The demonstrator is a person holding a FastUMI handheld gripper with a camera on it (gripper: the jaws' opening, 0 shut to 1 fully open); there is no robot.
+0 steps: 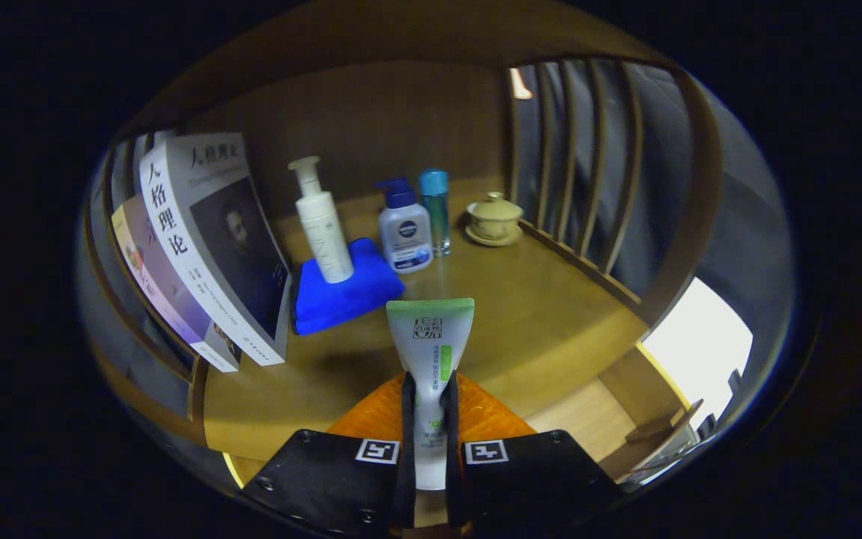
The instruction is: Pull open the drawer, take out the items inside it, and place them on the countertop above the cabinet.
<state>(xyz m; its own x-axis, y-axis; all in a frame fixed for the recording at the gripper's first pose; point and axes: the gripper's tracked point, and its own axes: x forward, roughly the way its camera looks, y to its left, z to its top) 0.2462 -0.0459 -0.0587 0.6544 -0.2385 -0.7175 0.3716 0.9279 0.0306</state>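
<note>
A white tube with a green crimped end [431, 340] stands upright between my fingers, and my gripper [429, 419] is shut on it, holding it over the wooden countertop [543, 322]. An orange object [487, 408] lies low behind the tube, right by the fingers. Beyond the tube, a white pump bottle [321, 224] stands on a folded blue cloth [341, 288].
Two books [206, 247] lean at the left of the shelf. Farther back stand a white bottle with a blue pump [404, 228], a slim blue bottle [435, 209] and a lidded teacup on a saucer [494, 217]. Wooden slats [588, 165] fence the right side.
</note>
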